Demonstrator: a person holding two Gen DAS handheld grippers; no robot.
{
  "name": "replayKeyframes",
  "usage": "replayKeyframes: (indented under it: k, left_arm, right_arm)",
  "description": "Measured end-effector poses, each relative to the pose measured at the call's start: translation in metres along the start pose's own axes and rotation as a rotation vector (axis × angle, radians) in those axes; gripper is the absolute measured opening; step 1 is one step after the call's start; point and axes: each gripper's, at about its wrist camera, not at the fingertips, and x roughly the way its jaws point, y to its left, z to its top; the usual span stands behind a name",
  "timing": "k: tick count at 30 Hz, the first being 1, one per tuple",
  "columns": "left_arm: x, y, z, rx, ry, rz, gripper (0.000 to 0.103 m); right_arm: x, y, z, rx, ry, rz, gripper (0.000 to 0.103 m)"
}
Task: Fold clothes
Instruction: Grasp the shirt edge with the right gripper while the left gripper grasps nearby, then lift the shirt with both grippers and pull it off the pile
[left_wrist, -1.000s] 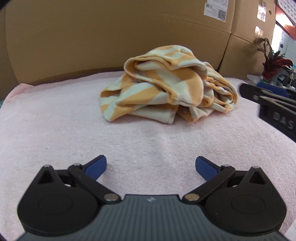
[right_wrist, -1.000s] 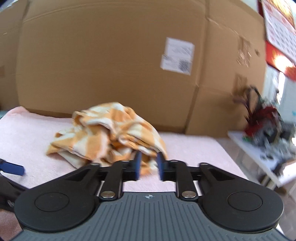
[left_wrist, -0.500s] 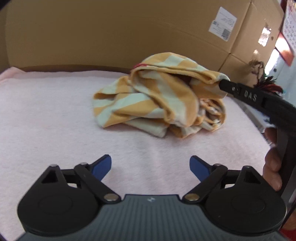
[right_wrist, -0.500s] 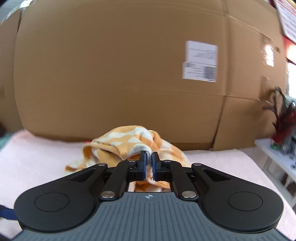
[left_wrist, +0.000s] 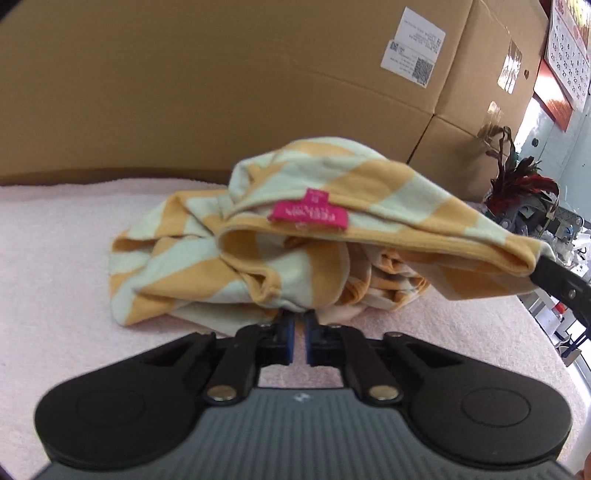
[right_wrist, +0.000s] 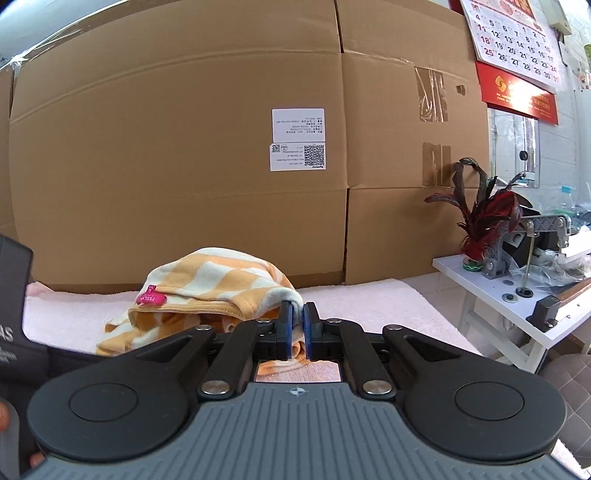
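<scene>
the crumpled orange-and-cream striped knit garment (left_wrist: 258, 254) with a pink sewn tag (left_wrist: 308, 216) lies near the back edge of the fluffy pink towel-covered tabletop (left_wrist: 55, 266). the right gripper (right_wrist: 298, 325) is clenched on its hem, lifting it; the left gripper (left_wrist: 299, 334) is clenched on a lower fold. smooth cardboard boxes (right_wrist: 184, 147) stand behind; the garment's far side is hidden.

A pale pink towel (left_wrist: 66, 258) covers the table from edge to edge. On it, near the back edge by the cardboard boxes (right_wrist: 184, 147), lies a crumpled orange and white striped garment (left_wrist: 207, 273).
</scene>
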Motion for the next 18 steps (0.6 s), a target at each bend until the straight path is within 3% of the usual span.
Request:
replayKeyframes:
  k: [4, 8, 9, 12, 14, 17, 18]
  left_arm:
    - [-0.037, 0.015, -0.003, 0.036, -0.115, 0.095, 0.000]
    - [-0.048, 0.031, -0.006, 0.016, -0.074, 0.079, 0.000]
    - [-0.048, 0.031, -0.009, 0.004, -0.063, 0.065, 0.003]
    - [-0.038, 0.018, -0.015, 0.000, -0.047, 0.020, 0.047]
    - [-0.029, 0.009, -0.016, 0.004, -0.041, 0.004, 0.058]
    - [-0.010, -0.003, -0.009, 0.023, -0.045, 0.039, 0.060]
    - [-0.004, -0.006, -0.007, 0.029, -0.047, 0.051, 0.051]
  right_arm:
    - [-0.006, -0.002, -0.005, 0.022, -0.006, 0.001, 0.006]
    - [-0.006, -0.002, -0.011, 0.053, 0.012, 0.014, 0.006]
    - [-0.006, -0.002, -0.012, 0.066, 0.014, 0.014, 0.006]
    - [-0.007, -0.001, -0.013, 0.089, 0.008, 0.005, 0.006]
    - [-0.008, 0.000, -0.014, 0.087, 0.013, -0.002, 0.006]
    - [-0.011, 0.000, -0.015, 0.080, 0.022, -0.012, 0.006]
    - [-0.013, 0.001, -0.016, 0.074, 0.022, -0.016, 0.006]
